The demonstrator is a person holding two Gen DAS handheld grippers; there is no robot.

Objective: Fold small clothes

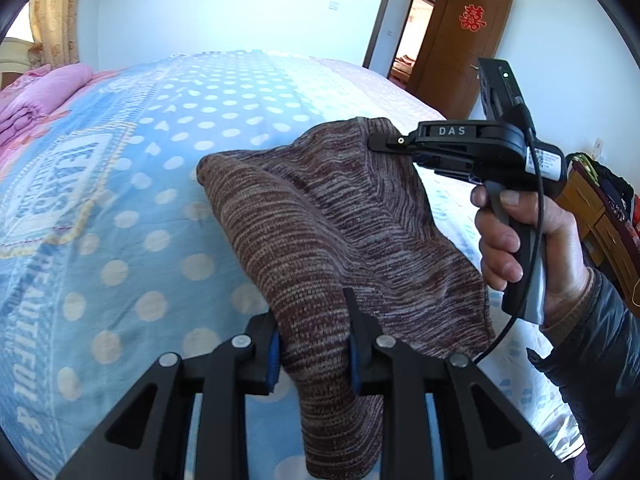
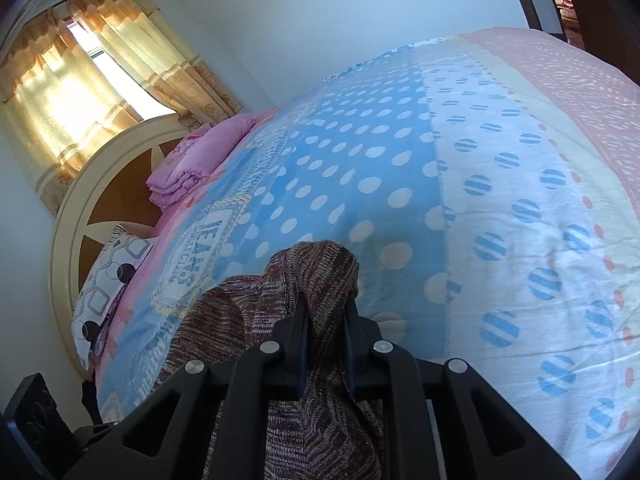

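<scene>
Your left gripper [image 1: 314, 344] is clamped on the brown knit garment [image 1: 320, 216], fabric pinched between the blue-padded fingers [image 1: 273, 354], with a loose end hanging below them. The garment is stretched up off the polka-dot bedspread [image 1: 120, 184], spanning across to your right gripper [image 1: 380, 142], which grips its far upper corner; your right hand [image 1: 528, 236] squeezes the handle. Right wrist view: right gripper [image 2: 326, 312] clenched on a bunched fold of the garment [image 2: 312, 276] above the bedspread [image 2: 400, 160]. Folded pink quilt [image 2: 192, 160] sits at the bedspread's headboard end.
</scene>
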